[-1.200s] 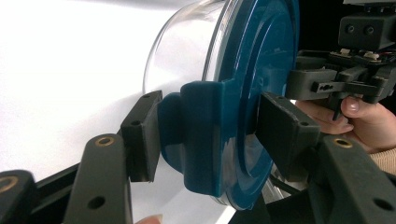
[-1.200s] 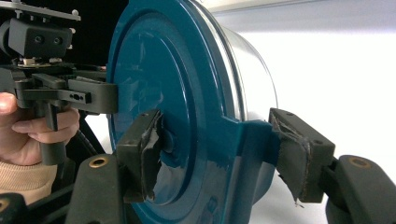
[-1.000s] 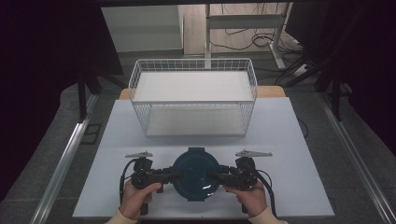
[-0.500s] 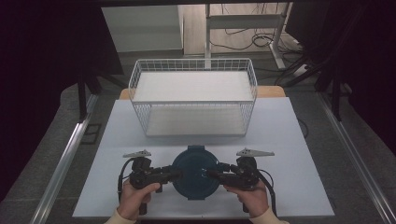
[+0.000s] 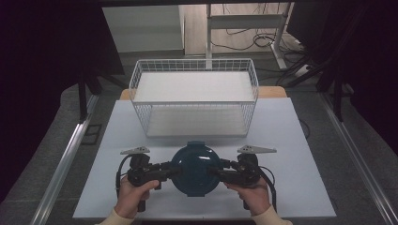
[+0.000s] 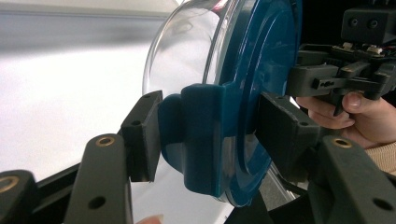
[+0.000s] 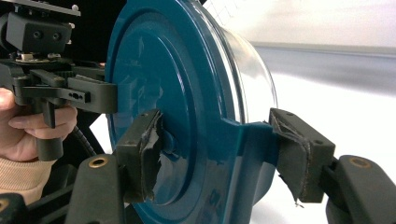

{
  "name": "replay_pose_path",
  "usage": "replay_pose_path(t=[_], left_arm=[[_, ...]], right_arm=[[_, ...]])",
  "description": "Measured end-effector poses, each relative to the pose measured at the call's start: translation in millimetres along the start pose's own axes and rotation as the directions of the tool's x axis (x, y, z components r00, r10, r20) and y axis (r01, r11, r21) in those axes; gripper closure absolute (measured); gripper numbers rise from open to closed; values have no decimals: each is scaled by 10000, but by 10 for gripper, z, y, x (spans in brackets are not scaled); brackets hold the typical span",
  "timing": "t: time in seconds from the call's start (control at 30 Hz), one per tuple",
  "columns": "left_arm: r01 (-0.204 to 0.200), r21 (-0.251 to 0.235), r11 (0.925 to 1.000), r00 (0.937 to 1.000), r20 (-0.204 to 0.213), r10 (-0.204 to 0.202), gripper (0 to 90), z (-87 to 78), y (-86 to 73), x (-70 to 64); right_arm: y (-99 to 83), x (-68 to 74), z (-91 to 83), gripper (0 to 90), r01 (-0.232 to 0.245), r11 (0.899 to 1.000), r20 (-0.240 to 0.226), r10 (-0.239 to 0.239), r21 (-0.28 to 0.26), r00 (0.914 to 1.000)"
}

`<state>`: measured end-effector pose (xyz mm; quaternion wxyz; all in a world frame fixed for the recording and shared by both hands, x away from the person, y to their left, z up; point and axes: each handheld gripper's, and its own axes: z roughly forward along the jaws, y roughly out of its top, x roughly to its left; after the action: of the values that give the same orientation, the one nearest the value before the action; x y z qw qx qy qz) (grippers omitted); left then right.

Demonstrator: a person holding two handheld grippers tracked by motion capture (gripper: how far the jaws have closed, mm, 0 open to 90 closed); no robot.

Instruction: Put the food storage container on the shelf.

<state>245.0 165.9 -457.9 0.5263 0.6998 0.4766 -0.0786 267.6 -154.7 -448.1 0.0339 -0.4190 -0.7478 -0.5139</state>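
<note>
Almost nothing has moved since the earlier frames: we still hold the lidded glass bowl (image 5: 195, 168) near the front edge of the desk (image 5: 300, 140), just before the wire basket (image 5: 195, 96). Our left hand-held gripper (image 5: 165, 169) pinches one blue lid tab (image 6: 201, 135), and the right hand-held gripper (image 5: 219, 171) pinches the opposite tab (image 7: 250, 149). To lift it well, we think both hands should rise together and level, because glass is heavy and the tabs are smooth.
</note>
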Motion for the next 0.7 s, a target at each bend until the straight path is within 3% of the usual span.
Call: replay_pose_path(t=[0.27,0.7], left_arm=[[-178,-134,9998,9998,102,180,426,-14,228,-13],[-656,-520,9965,9976,209,667,428,-127,849,-163]], right_arm=[[218,5,-29,365,264,9995,139,-262,-155,9996],[856,88,-180,366,682,9967,309,-668,-448,9973]])
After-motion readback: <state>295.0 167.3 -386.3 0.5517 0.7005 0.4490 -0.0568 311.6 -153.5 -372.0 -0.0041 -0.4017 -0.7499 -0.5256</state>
